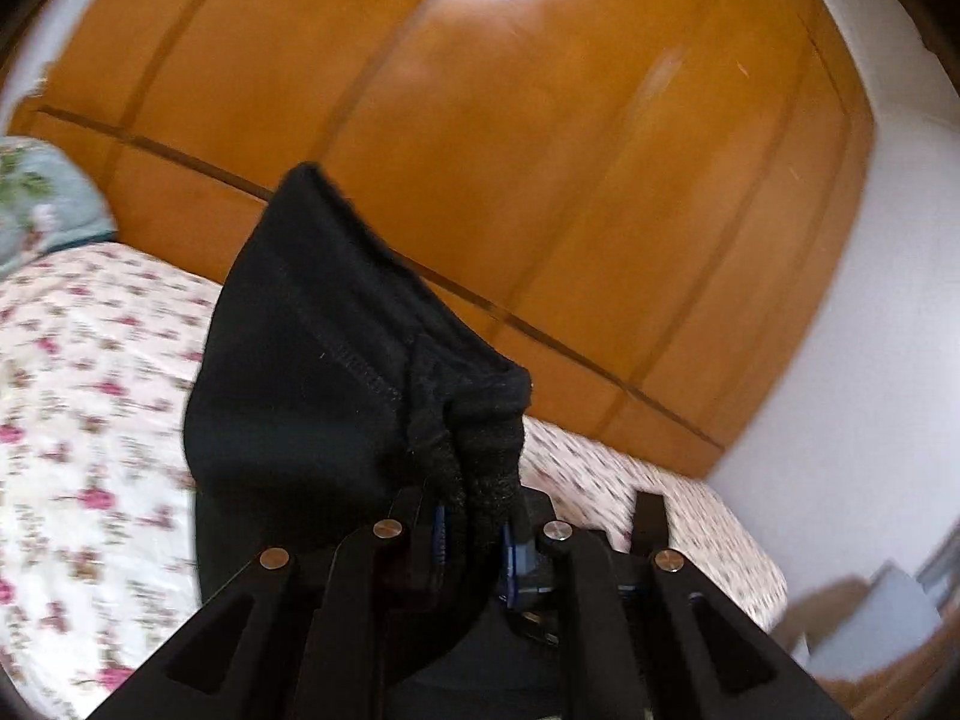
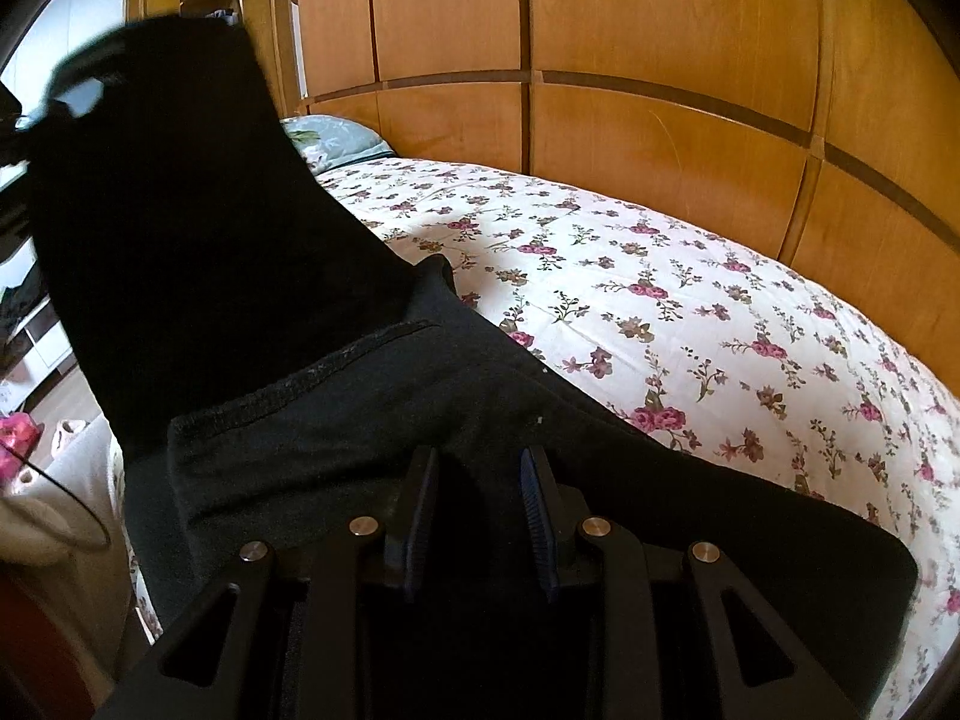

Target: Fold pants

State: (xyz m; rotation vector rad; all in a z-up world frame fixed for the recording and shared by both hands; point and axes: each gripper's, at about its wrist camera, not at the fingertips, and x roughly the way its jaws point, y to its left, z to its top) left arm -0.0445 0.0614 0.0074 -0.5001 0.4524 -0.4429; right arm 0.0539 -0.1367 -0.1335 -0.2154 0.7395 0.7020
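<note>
Black pants point(image 1: 312, 372) pinched in left gripper point(image 1: 474, 531), over floral bedspread point(image 1: 90, 420).

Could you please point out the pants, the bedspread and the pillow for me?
pants point(image 1: 288, 372): left wrist view, lifted hem panel.
bedspread point(image 2: 690, 312): right wrist view, bare flowered middle.
pillow point(image 2: 336, 135): right wrist view, pale blue top face.

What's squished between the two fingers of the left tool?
A bunched edge of the black pants sits pinched in the left tool, seen in the left wrist view. The rest hangs over the flowery bed.
</note>
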